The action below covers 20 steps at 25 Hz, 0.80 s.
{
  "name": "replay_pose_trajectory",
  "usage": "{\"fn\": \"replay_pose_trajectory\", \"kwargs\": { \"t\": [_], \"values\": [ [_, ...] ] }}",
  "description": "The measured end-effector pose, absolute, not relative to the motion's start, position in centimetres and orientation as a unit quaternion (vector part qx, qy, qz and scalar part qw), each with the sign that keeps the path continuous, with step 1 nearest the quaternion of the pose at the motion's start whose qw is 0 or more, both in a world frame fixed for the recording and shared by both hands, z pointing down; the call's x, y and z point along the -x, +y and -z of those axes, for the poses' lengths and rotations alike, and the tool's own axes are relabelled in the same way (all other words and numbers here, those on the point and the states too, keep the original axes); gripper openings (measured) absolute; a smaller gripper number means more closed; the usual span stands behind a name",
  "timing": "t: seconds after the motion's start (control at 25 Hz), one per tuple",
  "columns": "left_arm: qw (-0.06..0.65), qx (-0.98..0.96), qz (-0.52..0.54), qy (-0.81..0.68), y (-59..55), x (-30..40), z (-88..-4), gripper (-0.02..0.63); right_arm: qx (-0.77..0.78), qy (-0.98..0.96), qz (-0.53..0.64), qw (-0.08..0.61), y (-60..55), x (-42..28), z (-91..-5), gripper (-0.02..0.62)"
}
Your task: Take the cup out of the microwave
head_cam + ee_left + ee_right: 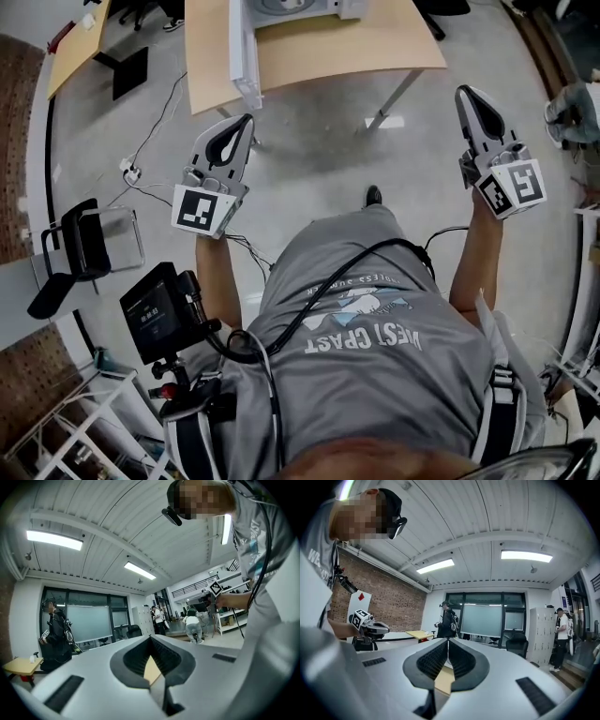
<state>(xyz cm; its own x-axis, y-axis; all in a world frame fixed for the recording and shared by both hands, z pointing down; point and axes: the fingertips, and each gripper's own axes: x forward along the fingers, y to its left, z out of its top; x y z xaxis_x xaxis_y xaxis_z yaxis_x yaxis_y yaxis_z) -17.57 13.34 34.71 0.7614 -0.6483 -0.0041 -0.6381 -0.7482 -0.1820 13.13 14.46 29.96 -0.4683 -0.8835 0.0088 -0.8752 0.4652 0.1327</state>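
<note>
No cup shows in any view. A white microwave stands at the far edge of a wooden table, cut off by the top of the head view, and its white door swings out toward me. My left gripper is held level in front of the table's near edge, jaws shut and empty. My right gripper hovers off the table's right corner, also shut with nothing in it. In the left gripper view the left gripper has its tips touching, and the right gripper shows the same in its own view.
A black chair stands at my left, with cables on the grey floor beside it. A second desk sits at the far left. Shelving lines the right. People stand across the room.
</note>
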Motion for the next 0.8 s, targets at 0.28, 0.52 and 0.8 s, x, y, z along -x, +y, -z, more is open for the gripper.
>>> {"fn": "replay_pose_trajectory", "kwargs": {
  "t": [0.28, 0.52, 0.8],
  "values": [
    [0.082, 0.934, 0.023, 0.347, 12.5, 21.0, -34.8, 0.043, -0.506, -0.859, 0.059, 0.044, 12.8, -8.9, -29.7, 0.012],
    [0.075, 0.932, 0.028, 0.355, 9.3, 22.9, -33.3, 0.043, -0.498, -0.864, 0.046, 0.053, 7.7, -6.8, -28.6, 0.012],
    [0.063, 0.928, 0.033, 0.367, 4.7, 21.1, -34.2, 0.043, -0.468, -0.882, 0.023, 0.051, -1.2, -6.5, -31.4, 0.012]
  ]
}}
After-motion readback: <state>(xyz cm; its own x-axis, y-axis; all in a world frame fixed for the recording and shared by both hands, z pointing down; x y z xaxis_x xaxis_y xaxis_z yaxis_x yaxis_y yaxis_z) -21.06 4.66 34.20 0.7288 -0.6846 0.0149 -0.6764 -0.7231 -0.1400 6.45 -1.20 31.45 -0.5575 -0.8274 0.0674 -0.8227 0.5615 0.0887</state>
